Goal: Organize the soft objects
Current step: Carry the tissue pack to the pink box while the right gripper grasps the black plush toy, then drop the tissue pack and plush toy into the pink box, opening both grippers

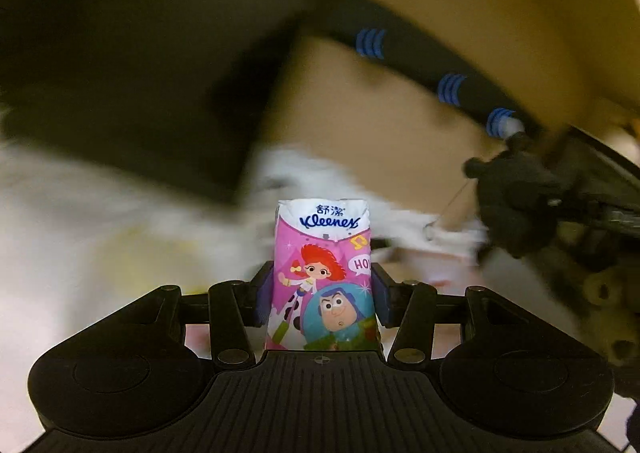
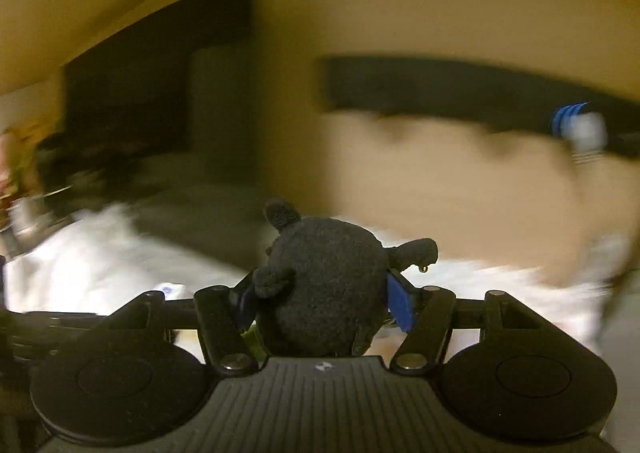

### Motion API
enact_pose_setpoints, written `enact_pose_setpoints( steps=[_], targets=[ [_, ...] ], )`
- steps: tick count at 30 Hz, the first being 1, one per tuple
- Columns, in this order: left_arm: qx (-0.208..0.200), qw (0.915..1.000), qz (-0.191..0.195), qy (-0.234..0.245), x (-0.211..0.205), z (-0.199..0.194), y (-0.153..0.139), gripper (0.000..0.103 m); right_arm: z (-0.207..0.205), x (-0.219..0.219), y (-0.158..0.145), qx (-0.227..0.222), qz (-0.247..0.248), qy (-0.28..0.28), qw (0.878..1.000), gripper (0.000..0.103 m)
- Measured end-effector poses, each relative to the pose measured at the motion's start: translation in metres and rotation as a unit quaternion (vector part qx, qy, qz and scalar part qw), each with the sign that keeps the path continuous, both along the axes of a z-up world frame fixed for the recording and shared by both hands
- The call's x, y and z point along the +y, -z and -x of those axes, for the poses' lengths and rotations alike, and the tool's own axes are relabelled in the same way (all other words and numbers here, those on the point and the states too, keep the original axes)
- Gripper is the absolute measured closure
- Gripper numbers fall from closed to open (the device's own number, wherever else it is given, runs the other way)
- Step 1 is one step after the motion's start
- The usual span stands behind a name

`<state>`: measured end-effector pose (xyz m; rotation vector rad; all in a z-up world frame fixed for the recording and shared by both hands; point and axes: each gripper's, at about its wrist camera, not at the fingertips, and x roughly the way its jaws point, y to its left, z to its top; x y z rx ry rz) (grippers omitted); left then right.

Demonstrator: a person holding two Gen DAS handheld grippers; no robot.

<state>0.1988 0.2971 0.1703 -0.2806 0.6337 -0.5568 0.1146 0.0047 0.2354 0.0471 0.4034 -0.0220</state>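
A pink Kleenex tissue pack [image 1: 322, 277] printed with cartoon figures stands upright between the blue pads of my left gripper [image 1: 322, 289], which is shut on it. At the right of the left wrist view the right gripper [image 1: 568, 197] carries a black plush toy [image 1: 512, 193]. In the right wrist view the same round black plush toy [image 2: 326, 289], with small ears and a dangling ring, fills my right gripper [image 2: 320, 299]; the blue pads [image 2: 400, 305] press on its sides. Both views are blurred by motion.
A tan cardboard box wall [image 1: 384, 121] stands ahead, with a black strap with blue bands [image 1: 408, 53] across it. A dark panel [image 1: 132, 73] is at the left. White cloth [image 1: 80, 213] covers the surface below. The box [image 2: 460, 193] also fills the right wrist view.
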Motion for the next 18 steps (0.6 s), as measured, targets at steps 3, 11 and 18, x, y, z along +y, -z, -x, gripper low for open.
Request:
enact_pose_setpoints(
  steps=[3, 11, 18],
  targets=[
    [-0.027, 0.9967, 0.013, 0.076, -0.070, -0.009, -0.027, 0.050, 0.017, -0.054, -0.003, -0.007, 0.008, 0.058, 0.998, 0.039],
    [-0.057, 0.9731, 0.029, 0.221, -0.249, -0.039, -0.078, 0.044, 0.023, -0.150, 0.067, 0.043, -0.025, 0.122, 0.991, 0.034],
    [0.026, 0.9705, -0.114, 0.211, -0.366, -0.076, 0.003, 0.050, 0.075, -0.136, 0.126, 0.058, 0.041, 0.099, 0.993, 0.022]
  ],
)
